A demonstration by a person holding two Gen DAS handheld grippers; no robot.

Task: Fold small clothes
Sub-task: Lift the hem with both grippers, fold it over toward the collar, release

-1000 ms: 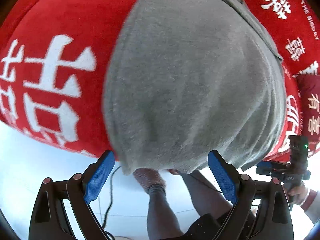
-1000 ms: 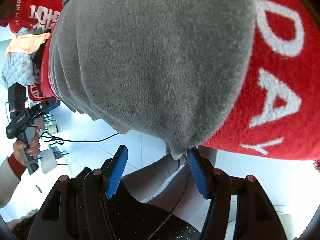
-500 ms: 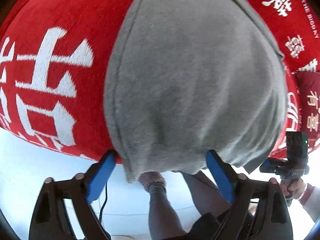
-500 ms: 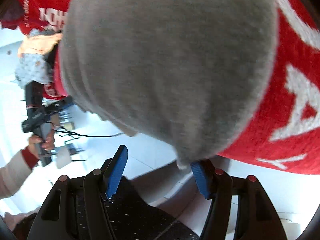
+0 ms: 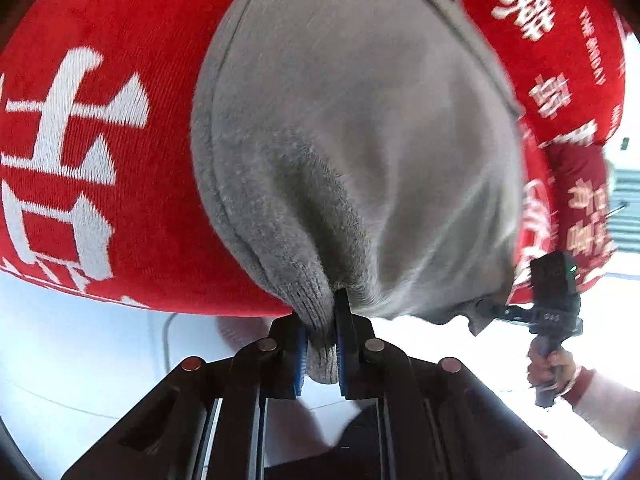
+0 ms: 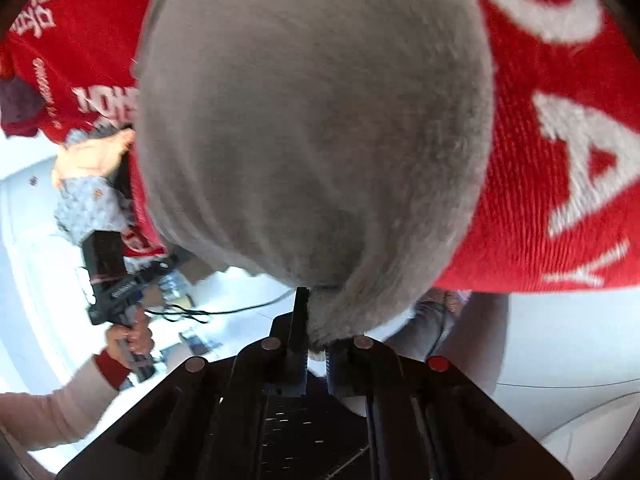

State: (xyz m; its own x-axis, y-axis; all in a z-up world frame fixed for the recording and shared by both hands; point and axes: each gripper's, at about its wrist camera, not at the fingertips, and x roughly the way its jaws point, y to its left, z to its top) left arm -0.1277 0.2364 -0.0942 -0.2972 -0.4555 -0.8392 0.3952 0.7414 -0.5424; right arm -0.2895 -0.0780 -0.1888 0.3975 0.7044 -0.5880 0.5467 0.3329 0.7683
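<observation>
A grey knit garment (image 5: 360,140) lies spread on a red cover with white lettering (image 5: 80,160), its near edge hanging over the front. My left gripper (image 5: 322,314) is closing its jaws, and the blue pads pinch a bunched fold of that near edge. In the right wrist view the same grey garment (image 6: 312,140) fills the middle, and my right gripper (image 6: 318,334) is closing its jaws on the hem at the other near corner. Each view also catches the other gripper, held in a hand at the side.
The red cover (image 6: 560,160) drapes over the surface edge above a white floor. A pile of small patterned clothes (image 6: 88,204) sits at the far left of the right wrist view. A black cable (image 6: 224,312) runs on the floor, and the person's legs (image 6: 440,320) stand close below.
Both grippers went from wide open around the grey garment's near edge to shut on it. The cloth now bunches and pulls toward each pair of pads.
</observation>
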